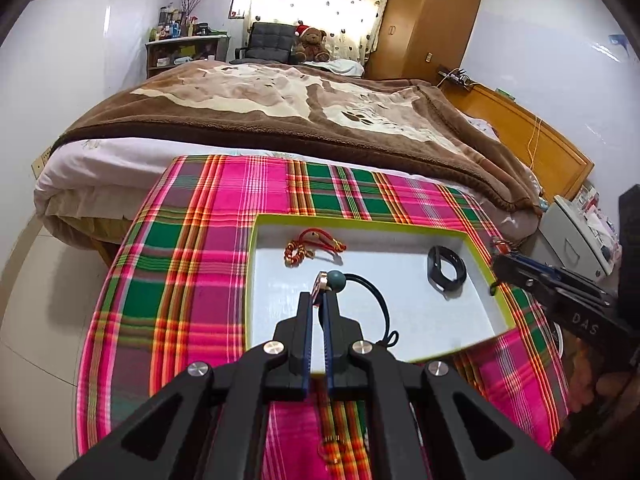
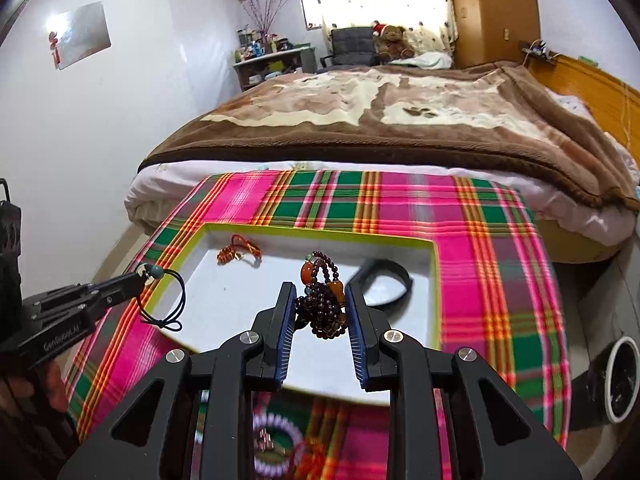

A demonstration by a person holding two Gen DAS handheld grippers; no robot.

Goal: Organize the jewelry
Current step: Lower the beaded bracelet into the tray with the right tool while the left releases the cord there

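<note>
Left claw (image 1: 320, 300) pinching cord necklace (image 1: 374, 304), loop hanging down

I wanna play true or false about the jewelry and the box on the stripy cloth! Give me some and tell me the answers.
1. The left gripper pinches a dark cord necklace with a green bead. True.
2. The right gripper is empty. False: it is closed on a bunch of dark red beads with orange stones.
3. A red knotted string bracelet lies inside the white box with the yellow-green rim. True.
4. The black wristband lies on the pink and green plaid cloth. False: it lies inside the box.
5. The box holds nothing. False: the string bracelet and wristband are in it.
</note>
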